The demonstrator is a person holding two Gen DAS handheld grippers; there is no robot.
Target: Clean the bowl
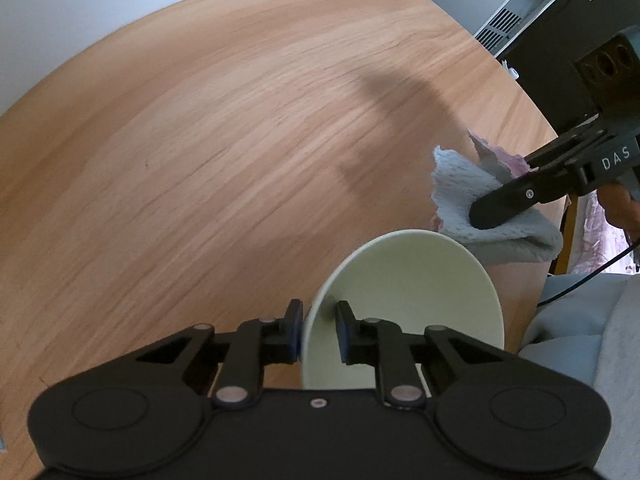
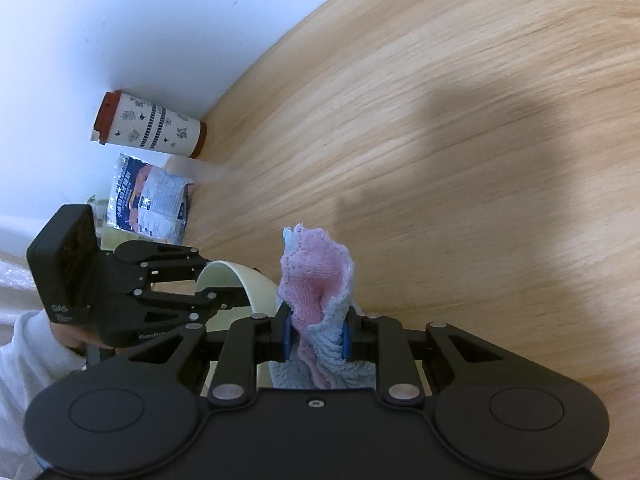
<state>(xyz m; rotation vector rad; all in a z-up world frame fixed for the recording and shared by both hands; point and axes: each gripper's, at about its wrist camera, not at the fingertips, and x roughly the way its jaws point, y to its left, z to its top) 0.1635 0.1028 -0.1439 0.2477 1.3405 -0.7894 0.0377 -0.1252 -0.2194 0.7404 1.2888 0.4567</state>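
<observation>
The bowl is pale green-white and is held tilted on edge above the wooden worktop; its open side faces the right-hand tool. No contents are visible in the part of the interior that shows.

The left hand-held gripper is closed to a narrow gap on the bowl rim: one finger sits against the outer wall, the other against the inner wall. In the right wrist view the same left hand-held gripper clamps the bowl from the left side.

The right hand-held gripper is closed on a folded cloth, pink on one face and light blue-grey on the other. The cloth bulges out forward of the blue pads and hangs below them. In the left wrist view the right hand-held gripper holds the cloth just beside the upper rim of the bowl; contact between cloth and rim cannot be confirmed.

At the far worktop edge, against the white wall, stand a patterned cup with a brown lid and a printed packet.
</observation>
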